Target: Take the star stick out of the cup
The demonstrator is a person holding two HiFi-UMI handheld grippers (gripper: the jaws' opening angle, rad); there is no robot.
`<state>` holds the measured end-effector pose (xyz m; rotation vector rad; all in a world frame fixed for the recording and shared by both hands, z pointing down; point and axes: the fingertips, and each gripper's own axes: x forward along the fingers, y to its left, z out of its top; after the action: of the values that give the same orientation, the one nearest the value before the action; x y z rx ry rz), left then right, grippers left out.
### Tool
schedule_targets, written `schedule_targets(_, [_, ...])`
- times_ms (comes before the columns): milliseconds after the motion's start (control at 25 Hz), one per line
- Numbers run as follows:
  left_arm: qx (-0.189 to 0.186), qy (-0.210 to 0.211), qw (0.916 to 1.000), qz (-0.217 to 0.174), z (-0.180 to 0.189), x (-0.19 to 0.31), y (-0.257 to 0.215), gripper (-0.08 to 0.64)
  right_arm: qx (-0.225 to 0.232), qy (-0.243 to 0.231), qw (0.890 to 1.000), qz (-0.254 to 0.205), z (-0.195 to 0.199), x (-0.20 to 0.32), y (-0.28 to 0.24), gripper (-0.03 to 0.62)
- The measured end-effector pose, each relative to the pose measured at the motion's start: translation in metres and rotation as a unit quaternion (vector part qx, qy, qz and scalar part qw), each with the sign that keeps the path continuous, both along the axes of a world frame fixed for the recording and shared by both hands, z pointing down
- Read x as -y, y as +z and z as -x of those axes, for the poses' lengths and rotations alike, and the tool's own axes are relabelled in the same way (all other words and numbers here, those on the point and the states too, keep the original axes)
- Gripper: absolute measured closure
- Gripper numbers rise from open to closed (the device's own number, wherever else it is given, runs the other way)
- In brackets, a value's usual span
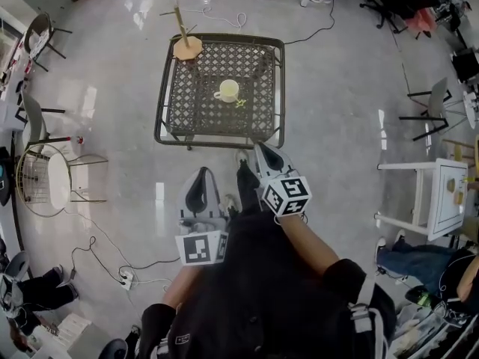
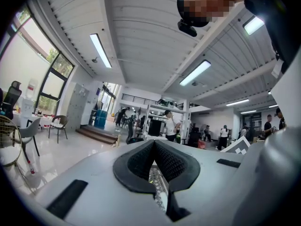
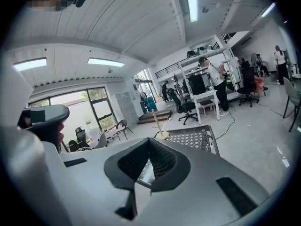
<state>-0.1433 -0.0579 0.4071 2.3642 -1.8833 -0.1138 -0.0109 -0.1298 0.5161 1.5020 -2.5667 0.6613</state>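
A pale cup (image 1: pixel 228 90) stands near the middle of a dark metal mesh table (image 1: pixel 179 103). A small yellow-green thing (image 1: pixel 241 103) lies on the mesh just right of the cup; it is too small to tell whether it is the star stick. Both grippers hang low in front of the person, short of the table's near edge. My left gripper (image 1: pixel 199 179) is shut and empty, its pads meeting at the tip (image 2: pixel 154 143). My right gripper (image 1: pixel 261 150) is shut too, with nothing between its pads (image 3: pixel 149 140). The table (image 3: pixel 193 138) shows beyond it.
A wooden rod on a round base (image 1: pixel 187 46) stands at the table's far left corner. Chairs (image 1: pixel 41 174) stand at the left and a white side table (image 1: pixel 434 193) at the right. Cables and a power strip (image 1: pixel 126 279) lie on the floor. A person's legs (image 1: pixel 415 264) show at lower right.
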Motion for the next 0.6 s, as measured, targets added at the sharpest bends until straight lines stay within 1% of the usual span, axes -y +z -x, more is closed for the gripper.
schedule_targets(160, [0.009, 0.0, 1.0, -0.001, -0.003, 0.034, -0.004, 0.545, 0.024, 0.013, 0.999, 0.04, -0.004, 0.036, 0.02, 0.581])
schedule_targets(240, [0.004, -0.002, 1.0, 0.007, -0.003, 0.052, -0.001, 0.545, 0.036, 0.017, 0.997, 0.062, -0.003, 0.051, 0.032, 0.581])
schedule_targets(480, [-0.005, -0.004, 0.9995, 0.031, -0.003, 0.106, 0.01, 0.545, 0.052, 0.026, 0.992, 0.114, 0.003, 0.096, 0.063, 0.58])
schedule_targets(600, [0.006, -0.002, 0.9992, 0.038, -0.002, 0.128, 0.02, 0.545, 0.062, 0.031, 0.988, 0.141, 0.004, 0.115, 0.081, 0.58])
